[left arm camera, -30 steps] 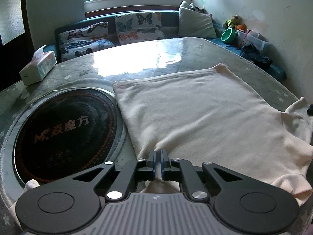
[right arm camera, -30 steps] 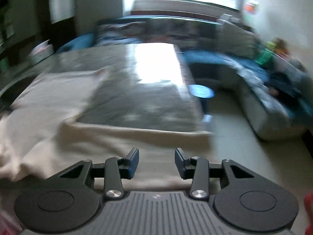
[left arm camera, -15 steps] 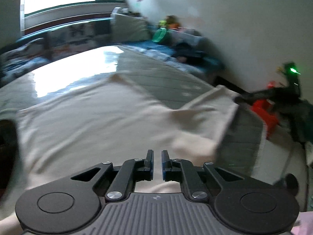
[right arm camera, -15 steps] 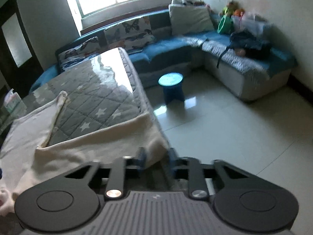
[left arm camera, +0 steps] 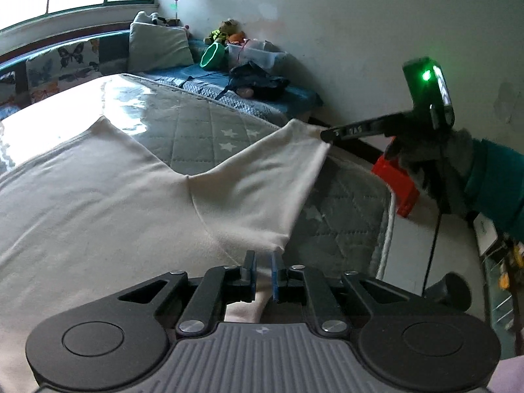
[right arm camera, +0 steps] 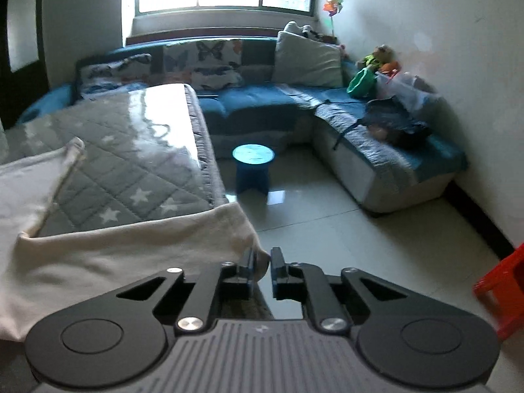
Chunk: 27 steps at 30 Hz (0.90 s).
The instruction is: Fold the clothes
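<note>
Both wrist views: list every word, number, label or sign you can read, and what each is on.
No text reads clearly in either view.
Pale marks on the right gripper, its jaws opening around the cream cloth: too blurred.
Emblem on the grey ribbed housing: no letters.

Each gripper is matt black: the left gripper [left arm camera: 262, 273] and the right gripper [right arm camera: 262, 270] share a ribbed grey centre plate with a small diamond mark, two round black discs at the sides, and angled link arms pinned with silver screws. The finger pads [left arm camera: 275, 275] show blue edges. Seen from the left wrist view, the right gripper [left arm camera: 327, 135] carries a dark box with a green light, a thin black cable hanging below it, and a teal sleeve [left arm camera: 494, 186] over a grey glove [left arm camera: 455, 160].
</note>
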Each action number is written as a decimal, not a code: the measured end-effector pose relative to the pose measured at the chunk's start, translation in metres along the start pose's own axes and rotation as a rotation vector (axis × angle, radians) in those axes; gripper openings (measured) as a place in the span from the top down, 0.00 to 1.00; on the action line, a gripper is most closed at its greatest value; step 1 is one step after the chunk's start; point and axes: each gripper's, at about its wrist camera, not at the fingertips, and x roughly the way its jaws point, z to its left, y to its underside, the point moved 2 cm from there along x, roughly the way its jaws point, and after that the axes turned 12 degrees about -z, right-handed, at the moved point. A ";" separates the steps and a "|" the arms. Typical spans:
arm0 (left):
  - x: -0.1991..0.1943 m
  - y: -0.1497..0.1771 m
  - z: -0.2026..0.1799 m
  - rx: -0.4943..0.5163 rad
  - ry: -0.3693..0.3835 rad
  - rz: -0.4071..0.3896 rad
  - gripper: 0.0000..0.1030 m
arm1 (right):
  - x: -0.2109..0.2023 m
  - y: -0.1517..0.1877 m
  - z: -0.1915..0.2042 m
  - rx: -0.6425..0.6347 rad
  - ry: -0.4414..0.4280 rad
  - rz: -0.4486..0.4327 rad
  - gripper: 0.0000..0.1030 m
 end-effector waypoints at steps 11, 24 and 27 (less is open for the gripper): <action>-0.097 0.009 0.071 -0.155 -0.326 -0.098 0.86 | -0.032 -0.026 0.075 -0.092 -0.301 -0.082 0.66; -0.238 0.054 0.166 -0.340 -1.037 -0.202 0.71 | -0.055 -0.007 0.186 -0.229 -0.705 -0.016 0.58; -0.251 0.066 0.193 -0.422 -1.133 -0.184 0.69 | -0.055 0.000 0.196 -0.244 -0.726 0.009 0.57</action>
